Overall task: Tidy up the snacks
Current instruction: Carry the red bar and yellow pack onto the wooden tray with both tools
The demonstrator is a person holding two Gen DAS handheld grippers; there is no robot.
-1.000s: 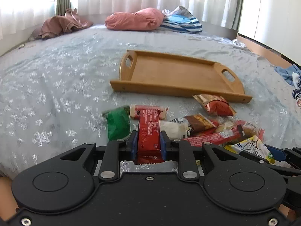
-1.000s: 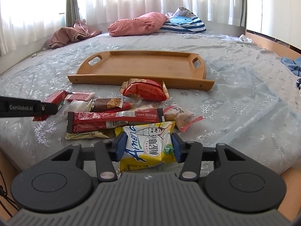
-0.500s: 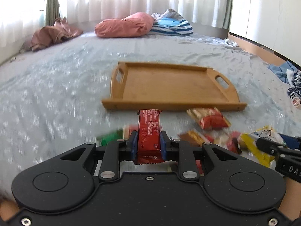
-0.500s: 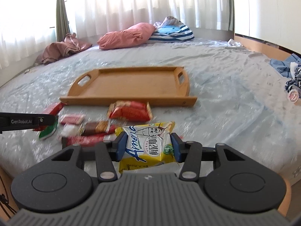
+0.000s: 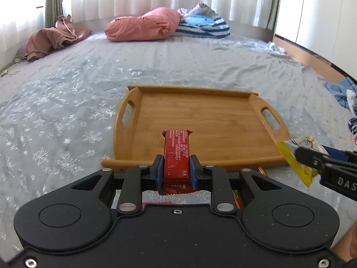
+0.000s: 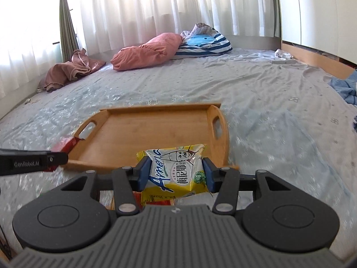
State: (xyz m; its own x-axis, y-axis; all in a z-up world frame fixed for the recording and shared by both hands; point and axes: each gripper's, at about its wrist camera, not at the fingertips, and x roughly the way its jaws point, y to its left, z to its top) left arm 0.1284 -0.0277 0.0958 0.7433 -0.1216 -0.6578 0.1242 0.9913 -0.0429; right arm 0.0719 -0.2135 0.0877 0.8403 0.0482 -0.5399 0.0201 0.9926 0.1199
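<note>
Bedding stretches wide under both cameras, with the wooden tray [image 5: 200, 120] lying bare on it. My left gripper [image 5: 176, 172] has its jaws clamped on a red bar [image 5: 177, 149] over the tray's near edge; my right gripper [image 6: 176, 174] pinches a yellow packet [image 6: 174, 167] above the near right corner. I'd lower both well inside the rim, apart, before releasing.

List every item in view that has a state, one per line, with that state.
left gripper: shut on the red snack bar
red snack bar: held off the bed, its far end over the tray's near edge
right gripper: shut on the yellow snack packet
yellow snack packet: held off the bed, at the tray's near right corner
wooden tray: flat on the bed, nothing in it
curtains: drawn
</note>
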